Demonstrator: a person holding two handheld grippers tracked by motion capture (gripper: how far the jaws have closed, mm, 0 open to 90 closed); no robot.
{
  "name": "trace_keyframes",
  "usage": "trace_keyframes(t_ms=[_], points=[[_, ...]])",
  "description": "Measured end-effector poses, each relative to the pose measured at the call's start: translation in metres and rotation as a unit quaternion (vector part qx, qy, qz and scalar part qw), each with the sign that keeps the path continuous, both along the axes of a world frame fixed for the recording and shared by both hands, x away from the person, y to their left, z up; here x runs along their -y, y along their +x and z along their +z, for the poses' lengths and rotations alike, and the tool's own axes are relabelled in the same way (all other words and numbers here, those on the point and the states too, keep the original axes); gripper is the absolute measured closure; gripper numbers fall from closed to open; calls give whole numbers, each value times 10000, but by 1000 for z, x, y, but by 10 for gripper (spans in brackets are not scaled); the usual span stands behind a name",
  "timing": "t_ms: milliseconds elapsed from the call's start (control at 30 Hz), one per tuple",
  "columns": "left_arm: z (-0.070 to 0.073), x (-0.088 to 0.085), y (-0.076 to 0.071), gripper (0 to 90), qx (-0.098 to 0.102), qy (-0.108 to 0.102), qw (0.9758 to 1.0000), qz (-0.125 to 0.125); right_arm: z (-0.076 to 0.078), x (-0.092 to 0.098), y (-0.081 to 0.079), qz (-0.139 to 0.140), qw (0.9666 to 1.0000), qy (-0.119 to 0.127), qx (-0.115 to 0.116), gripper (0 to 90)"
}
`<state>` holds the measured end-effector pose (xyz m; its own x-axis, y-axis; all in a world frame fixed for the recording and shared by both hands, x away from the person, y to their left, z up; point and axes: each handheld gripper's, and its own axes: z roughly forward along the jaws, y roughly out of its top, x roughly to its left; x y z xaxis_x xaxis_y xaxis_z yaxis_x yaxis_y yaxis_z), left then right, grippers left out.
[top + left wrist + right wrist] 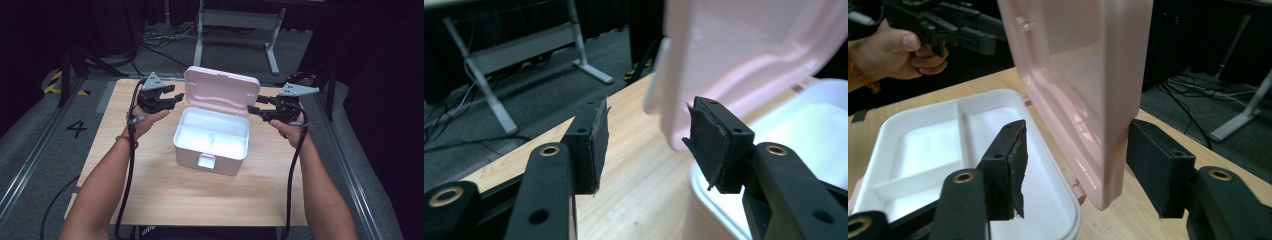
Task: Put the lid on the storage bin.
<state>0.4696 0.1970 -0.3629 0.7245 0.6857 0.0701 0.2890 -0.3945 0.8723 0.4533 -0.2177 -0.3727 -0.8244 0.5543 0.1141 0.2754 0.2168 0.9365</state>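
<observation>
Lid [220, 92] of the pink box [210, 152] is stood upright on its rear hinge, so that the white divided tray [212, 132] inside is laid bare. The box itself is set near the middle of the wooden surface [200, 200], with its front latch [206, 161] turned toward the person. The left tool [176, 100] and the right tool [253, 104] are held at either end of the lid, apparently so that it can be steadied or guided. Both are released. In the left gripper view the lid's edge is seen just beyond the spread pads, ungripped. In the right gripper view the edge is placed between the jaws, with one pad plainly apart from it, so nothing is pinched.
</observation>
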Motion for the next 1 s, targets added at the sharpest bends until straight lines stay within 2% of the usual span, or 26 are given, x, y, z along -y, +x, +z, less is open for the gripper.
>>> trace_keyframes(t_ms=[100,133,233,300,333,400,433,467,500,533,633,700,800,833,867,900,933,967,1000], points=[[2,1,-5,499,54,40,10000,25,1,0,-8,113,9998,-106,85,425],[4,-1,-6,494,63,-25,10000,21,2,-1,-12,136,9997,-154,150,426],[4,-6,-8,442,-58,-78,9999,39,2,-4,-20,184,9989,-304,316,423],[3,-8,-12,417,-59,-27,10000,7,1,-4,-26,363,9980,-335,407,431],[2,-10,-15,413,-83,-75,9999,-88,0,-3,-28,450,9976,-325,412,431],[1,-14,-24,387,-71,-28,9998,-204,-2,-4,-37,700,9957,-371,484,433],[-2,-16,-29,363,-144,-3,9994,-307,-3,-4,-41,816,9948,-341,505,446],[-5,-18,-34,347,-179,119,9992,-327,-3,-4,-46,939,9937,-326,514,432],[-9,-21,-40,337,-191,178,9991,-330,-3,-5,-51,1040,9923,-398,549,397],[-12,-26,-45,316,-253,203,9988,-378,-5,-6,-61,1154,9895,-645,581,358],[-19,-43,-65,292,-380,276,9982,-376,-9,-6,-69,1260,9883,-702,491,330],[-23,-52,-78,277,-427,353,9978,-359,-14,-6,-81,1334,9857,-909,483,310],[-32,-64,-101,260,-534,557,9963,-379,-22,1,-99,1186,9864,-1016,512,287],[-37,-68,-110,252,-586,732,9950,-352,-26,4,-103,1111,9874,-1001,515,289],[-43,-71,-117,243,-641,823,9939,-344,-34,9,-109,949,9889,-1048,449,283],[-47,-73,-121,240,-699,856,9932,-365,-42,13,-113,839,9887,-1172,412,273],[-55,-76,-128,239,-811,1079,9902,-362,-49,16,-116,730,9886,-1261,386,273],[-62,-79,-133,228,-878,1192,9883,-360,-62,23,-119,502,9893,-1340,281,267],[-69,-82,-138,224,-1013,1221,9867,-353,-73,30,-120,313,9897,-1386,183,255]])
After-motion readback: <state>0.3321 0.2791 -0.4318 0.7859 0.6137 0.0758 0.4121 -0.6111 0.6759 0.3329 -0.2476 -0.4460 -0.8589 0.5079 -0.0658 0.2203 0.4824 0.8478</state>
